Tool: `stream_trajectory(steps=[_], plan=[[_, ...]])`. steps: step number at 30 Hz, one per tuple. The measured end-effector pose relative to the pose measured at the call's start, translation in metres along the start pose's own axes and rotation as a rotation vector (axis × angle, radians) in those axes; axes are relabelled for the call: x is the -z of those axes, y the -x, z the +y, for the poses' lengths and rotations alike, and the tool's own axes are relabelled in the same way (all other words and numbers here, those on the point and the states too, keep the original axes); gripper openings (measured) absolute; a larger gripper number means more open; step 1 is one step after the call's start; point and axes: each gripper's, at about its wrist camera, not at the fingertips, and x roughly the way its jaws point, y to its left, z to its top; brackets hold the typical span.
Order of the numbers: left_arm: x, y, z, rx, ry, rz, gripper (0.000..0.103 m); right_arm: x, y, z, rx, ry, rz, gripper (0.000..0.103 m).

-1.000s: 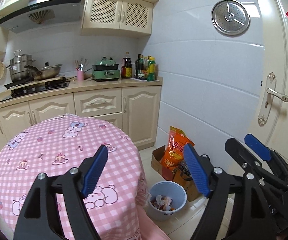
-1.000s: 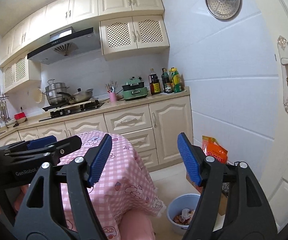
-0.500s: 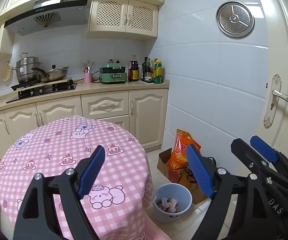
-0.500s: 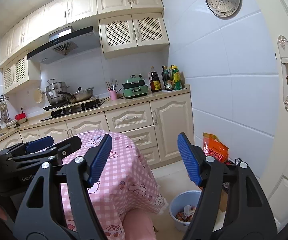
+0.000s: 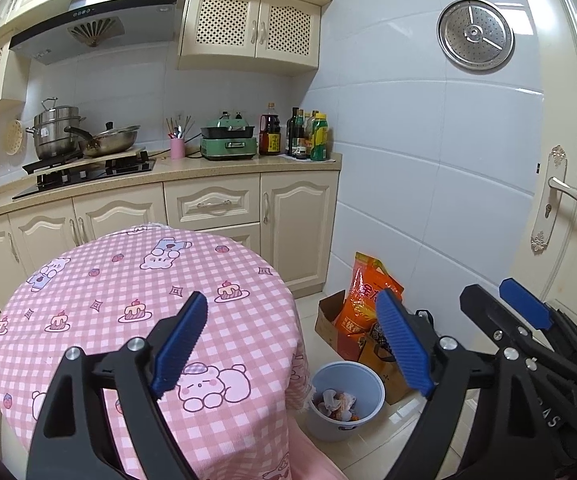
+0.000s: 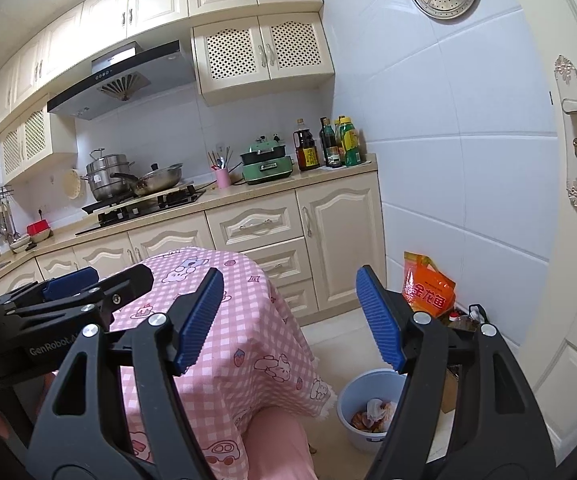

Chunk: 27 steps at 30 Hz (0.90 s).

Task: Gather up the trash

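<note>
Two grippers up, left gripper and right gripper, both spread wide, holding nothing. One blue bucket of trash beside one pink table.

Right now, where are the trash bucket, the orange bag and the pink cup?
bucket (image 5: 362, 372), left wrist view, far rim.
orange bag (image 6: 428, 284), right wrist view, front.
pink cup (image 5: 177, 149), left wrist view, side.

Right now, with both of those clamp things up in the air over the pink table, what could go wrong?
Both grippers, left and right, are open and empty. The blue bin sits low on the floor by the draped tablecloth, so reaching down might snag the cloth. The bin is close to the cardboard box and orange bag, which could get knocked. The grippers are near each other and might collide.
</note>
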Motion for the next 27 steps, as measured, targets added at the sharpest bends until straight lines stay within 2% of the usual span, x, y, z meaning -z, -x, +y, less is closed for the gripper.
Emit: stream_trajectory(steps=[27], plan=[[0.0036,-0.0016,-0.0001,-0.019,-0.004,0.019,0.085,0.0003,-0.0049,0.0021,0.023,0.003,0.026,0.07]])
